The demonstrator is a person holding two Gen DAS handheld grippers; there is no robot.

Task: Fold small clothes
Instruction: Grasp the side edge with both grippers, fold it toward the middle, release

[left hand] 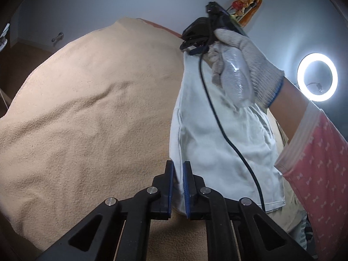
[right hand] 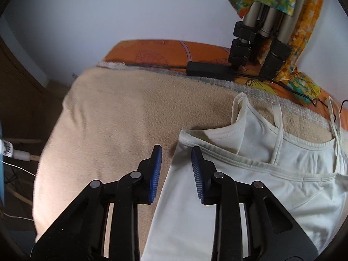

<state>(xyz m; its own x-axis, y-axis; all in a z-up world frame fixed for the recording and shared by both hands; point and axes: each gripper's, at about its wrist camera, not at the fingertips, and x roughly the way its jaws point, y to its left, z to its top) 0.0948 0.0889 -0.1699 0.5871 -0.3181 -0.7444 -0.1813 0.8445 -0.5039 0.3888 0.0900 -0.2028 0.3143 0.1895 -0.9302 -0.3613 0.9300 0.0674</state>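
A small white camisole with thin straps lies on a beige towel. In the left wrist view my left gripper is shut on a fold at the camisole's near left edge. My right gripper shows there at the garment's far end, held by a gloved hand. In the right wrist view my right gripper is open, its fingers either side of the camisole's upper left corner, just above the cloth.
The beige towel covers the work surface. An orange patterned sheet lies beyond it, with a black box, cables and tripod legs. A lit ring light stands at right. Dark floor lies left.
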